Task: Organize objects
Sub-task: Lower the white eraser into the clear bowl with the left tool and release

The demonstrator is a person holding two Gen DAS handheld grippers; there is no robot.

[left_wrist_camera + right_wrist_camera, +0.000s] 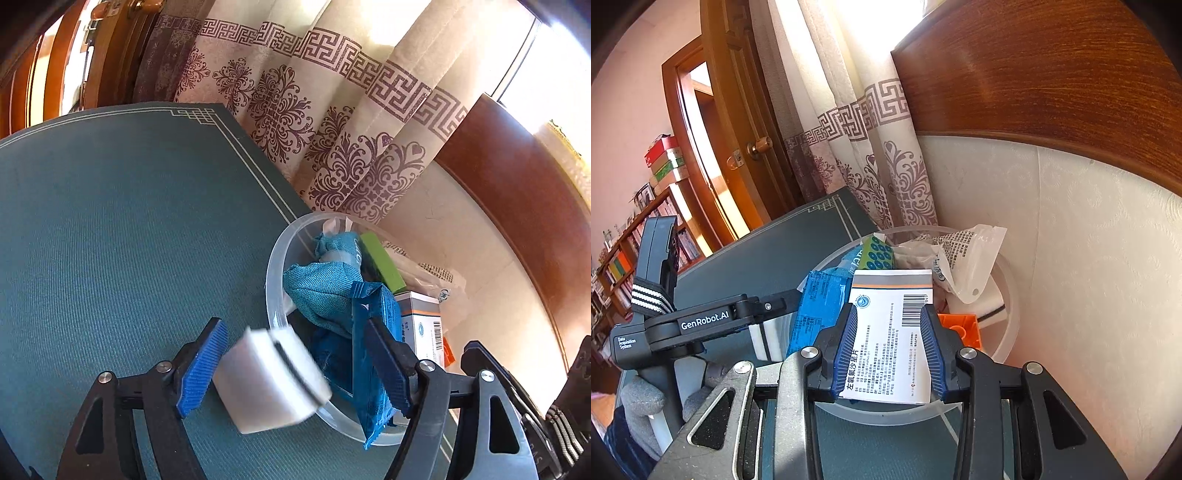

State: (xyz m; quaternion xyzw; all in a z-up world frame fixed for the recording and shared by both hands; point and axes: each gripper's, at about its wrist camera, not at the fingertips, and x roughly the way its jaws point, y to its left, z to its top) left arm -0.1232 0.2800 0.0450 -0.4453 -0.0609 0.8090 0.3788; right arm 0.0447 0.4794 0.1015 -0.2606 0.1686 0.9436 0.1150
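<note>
A clear plastic tub [275, 266] stands at the corner of the green table mat [110, 221]. It holds a teal cloth [321, 291], a blue packet [369, 354], a green box [382, 262] and a clear printed bag [964, 254]. My left gripper [295, 365] is open over the tub's near rim, and a blurred white block [269, 380] is loose between its fingers. My right gripper [892, 343] is shut on a white medicine box [894, 332] over the tub [1008, 314]. An orange block [960, 326] lies in the tub under it.
A patterned curtain [314, 122] hangs right behind the table corner. A white wall [1089, 277] and a dark wooden board [1052, 74] stand to the right of the tub. A wooden door [738, 129] and bookshelves [624, 266] are far left.
</note>
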